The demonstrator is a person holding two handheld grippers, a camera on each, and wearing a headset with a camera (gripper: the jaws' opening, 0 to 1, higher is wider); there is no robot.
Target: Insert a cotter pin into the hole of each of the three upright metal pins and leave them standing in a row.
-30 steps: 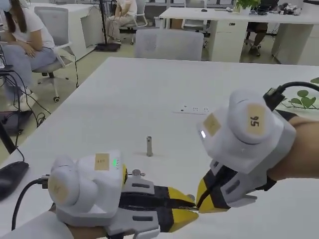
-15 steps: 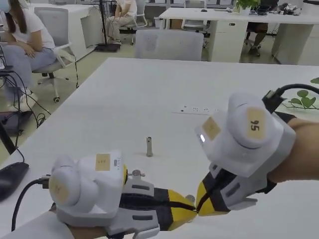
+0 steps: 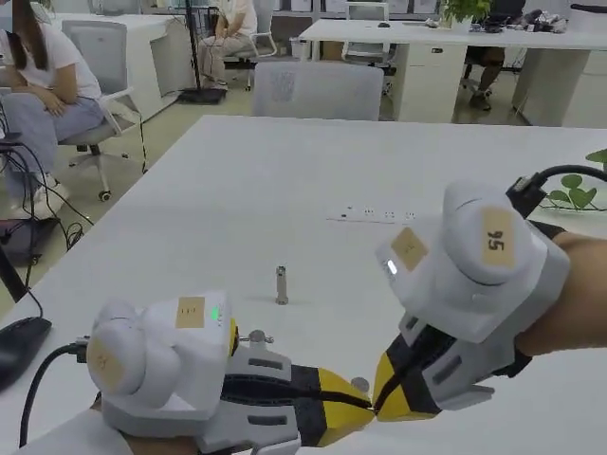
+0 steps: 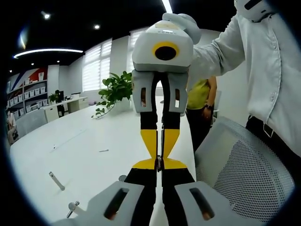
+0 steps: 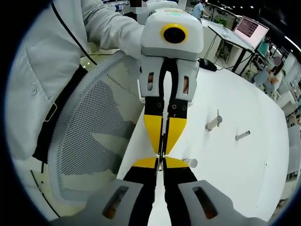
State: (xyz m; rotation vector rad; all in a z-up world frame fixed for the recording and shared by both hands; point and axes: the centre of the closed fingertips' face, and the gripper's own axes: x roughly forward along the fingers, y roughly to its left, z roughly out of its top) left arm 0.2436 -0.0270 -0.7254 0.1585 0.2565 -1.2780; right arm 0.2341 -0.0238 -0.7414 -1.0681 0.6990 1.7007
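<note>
My left gripper [image 3: 365, 406] and right gripper [image 3: 379, 406] meet tip to tip low over the white table [image 3: 285, 190], both shut. A thin cotter pin [image 5: 161, 165] is pinched where the two pairs of tips touch, also seen as the cotter pin [image 4: 160, 163] in the left gripper view. One bare metal pin [image 3: 282, 284] stands upright mid-table. A second pin [image 3: 256, 337] with a cotter pin through it stands beside the left gripper's body. A third pin [image 3: 358, 385] stands just behind the joined tips and also shows as pin [image 5: 190, 162] in the right gripper view.
A power strip [image 3: 372, 214] is set into the table beyond the pins. A potted plant [image 3: 580, 190] sits at the right edge. A grey chair [image 3: 318, 90] stands at the far side, with people seated at desks to the left.
Both grippers stay tip to tip at the same spot. The right gripper's body has shifted slightly; the head view has tilted a little.
</note>
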